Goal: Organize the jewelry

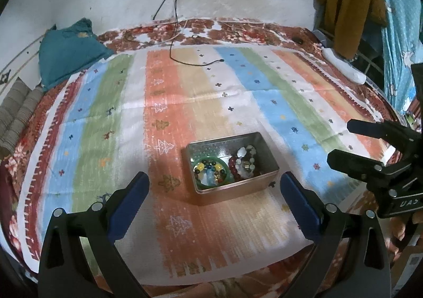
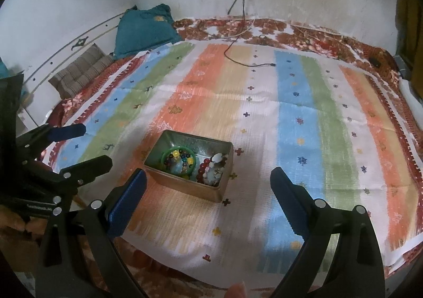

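Metal tin (image 1: 232, 165) sits on the striped cloth (image 1: 185, 91) spread over the bed, lid off, holding a green bangle (image 1: 211, 169) ringed around mixed beads at one end and red and pale bead bracelets (image 1: 244, 163) at the other. Left gripper (image 1: 214, 184) hangs above the cloth just short of the tin, jaws spread wide, nothing between them. Right gripper (image 2: 208, 181) likewise spread and empty, the tin just beyond its left finger.

One metal tin (image 1: 232, 187) is sitting on one striped cloth (image 1: 164, 102), holding one green bangle (image 1: 210, 169) and several beaded bracelets (image 1: 246, 163), too tangled for counting; two tools are hovering.
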A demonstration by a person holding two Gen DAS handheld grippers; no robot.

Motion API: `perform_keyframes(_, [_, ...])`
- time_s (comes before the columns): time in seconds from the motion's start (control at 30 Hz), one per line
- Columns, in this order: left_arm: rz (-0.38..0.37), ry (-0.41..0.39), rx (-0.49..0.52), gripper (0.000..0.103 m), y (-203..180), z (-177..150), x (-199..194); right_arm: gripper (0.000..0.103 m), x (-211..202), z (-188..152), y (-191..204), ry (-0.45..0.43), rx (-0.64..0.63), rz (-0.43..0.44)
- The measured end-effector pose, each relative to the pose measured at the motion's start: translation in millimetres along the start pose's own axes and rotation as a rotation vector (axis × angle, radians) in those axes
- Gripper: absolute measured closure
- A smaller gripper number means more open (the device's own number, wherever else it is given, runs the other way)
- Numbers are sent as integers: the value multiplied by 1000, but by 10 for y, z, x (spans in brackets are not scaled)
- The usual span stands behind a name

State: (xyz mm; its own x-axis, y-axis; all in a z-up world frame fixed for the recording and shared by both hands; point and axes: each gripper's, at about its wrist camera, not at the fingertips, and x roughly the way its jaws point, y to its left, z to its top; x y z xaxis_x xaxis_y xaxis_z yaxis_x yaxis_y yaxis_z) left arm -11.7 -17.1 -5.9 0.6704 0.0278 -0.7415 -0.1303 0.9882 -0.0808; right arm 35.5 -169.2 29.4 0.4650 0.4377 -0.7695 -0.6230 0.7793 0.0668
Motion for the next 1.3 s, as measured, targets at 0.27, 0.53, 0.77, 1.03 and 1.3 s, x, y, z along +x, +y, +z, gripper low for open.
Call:
perform_keyframes(0.27, [4,-15,12,6,-27,-11,-32,8,-64,-32,-1,-13,-6,-2])
perform_keyframes(0.53, [6,-20,15,6,-60,-14,-39,8,-112,-87,54,-36,-20,-27])
perform_keyframes(0.77, [6,-20,15,6,-65,-21,-39,8,-142,-102,42,-50,-10,-28])
perform_keyframes(1.03, [-12,-24,16,6,-51,-17,-38,6,-152,-109,44,-48,-11,-26])
perform_keyframes(1.3, [-25,-18,17,6,-47,-24,-31,6,-168,-110,32,-51,-10,-23])
